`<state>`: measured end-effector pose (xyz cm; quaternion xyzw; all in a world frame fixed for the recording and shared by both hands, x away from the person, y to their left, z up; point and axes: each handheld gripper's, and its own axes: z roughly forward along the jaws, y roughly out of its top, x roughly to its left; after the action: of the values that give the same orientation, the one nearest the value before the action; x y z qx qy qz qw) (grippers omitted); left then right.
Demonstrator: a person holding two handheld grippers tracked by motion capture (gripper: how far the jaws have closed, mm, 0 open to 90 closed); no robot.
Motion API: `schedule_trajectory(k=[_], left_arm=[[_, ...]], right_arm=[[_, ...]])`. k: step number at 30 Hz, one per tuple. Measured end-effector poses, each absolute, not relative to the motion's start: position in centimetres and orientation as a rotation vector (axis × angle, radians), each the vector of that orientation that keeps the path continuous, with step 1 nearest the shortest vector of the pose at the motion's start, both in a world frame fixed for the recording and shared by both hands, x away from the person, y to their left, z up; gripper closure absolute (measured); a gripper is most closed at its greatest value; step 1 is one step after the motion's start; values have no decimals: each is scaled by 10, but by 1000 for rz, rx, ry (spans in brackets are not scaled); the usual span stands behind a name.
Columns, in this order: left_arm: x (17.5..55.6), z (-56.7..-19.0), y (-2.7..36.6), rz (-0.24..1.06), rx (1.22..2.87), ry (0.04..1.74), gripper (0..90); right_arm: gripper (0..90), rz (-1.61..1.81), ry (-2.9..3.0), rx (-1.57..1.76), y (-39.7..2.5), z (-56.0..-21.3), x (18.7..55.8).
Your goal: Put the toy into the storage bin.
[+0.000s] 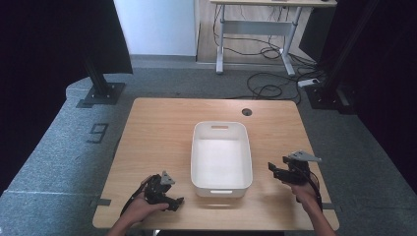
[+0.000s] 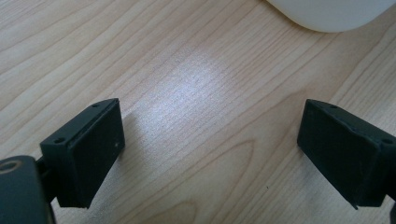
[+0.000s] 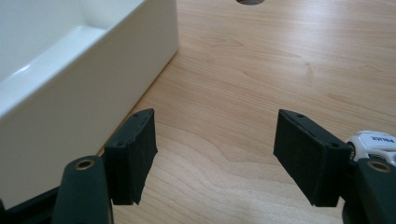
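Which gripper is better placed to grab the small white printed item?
Right: the small white item sits beside the right gripper, jaws open; the left gripper is across the white bin.

Table (image 1: 157,132): bin (image 1: 221,156) stood at centre, nearer the person's edge than the far one. Cable hole (image 1: 247,112) lay behind the bin, to its right. Left gripper (image 1: 169,194) sat left of the bin's near corner; right gripper (image 1: 276,169) sat right of the bin. Small toy car (image 3: 373,143) lay just beside the right gripper's outer jaw.
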<state>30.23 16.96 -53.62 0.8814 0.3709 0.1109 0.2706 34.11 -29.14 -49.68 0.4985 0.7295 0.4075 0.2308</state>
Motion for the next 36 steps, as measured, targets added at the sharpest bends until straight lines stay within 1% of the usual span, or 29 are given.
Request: schedule_trajectory(k=[36], left_arm=[[305, -536, 167, 294, 2383, 995, 63]], right_arm=[[282, 983, 1975, 1427, -327, -516, 358]])
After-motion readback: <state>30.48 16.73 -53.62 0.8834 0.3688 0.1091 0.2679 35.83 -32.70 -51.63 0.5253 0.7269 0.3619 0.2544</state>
